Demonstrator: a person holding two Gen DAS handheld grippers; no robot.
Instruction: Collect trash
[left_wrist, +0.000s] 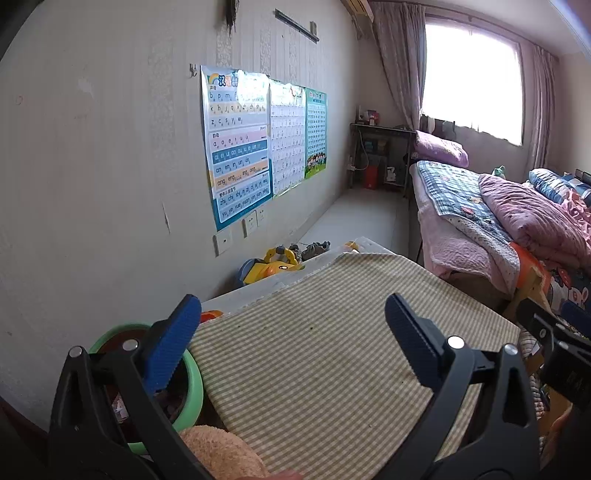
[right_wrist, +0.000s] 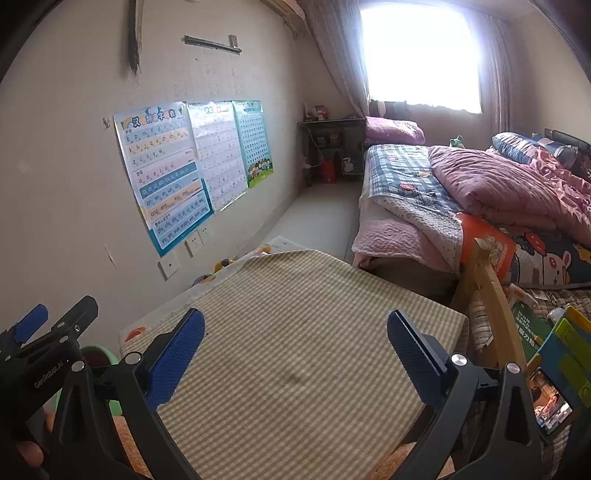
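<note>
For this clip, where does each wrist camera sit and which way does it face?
Left wrist: on the left gripper, jaws open, facing across the checked cloth to the window; green bin at its left, right gripper at the edge.
Right wrist: on the right gripper, jaws open, same heading; left gripper at the edge.
Shared: cloth, wall posters, bed.

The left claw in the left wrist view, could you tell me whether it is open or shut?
Open: the left claw has its blue fingers spread wide apart over the checked cloth, holding nothing.
</note>
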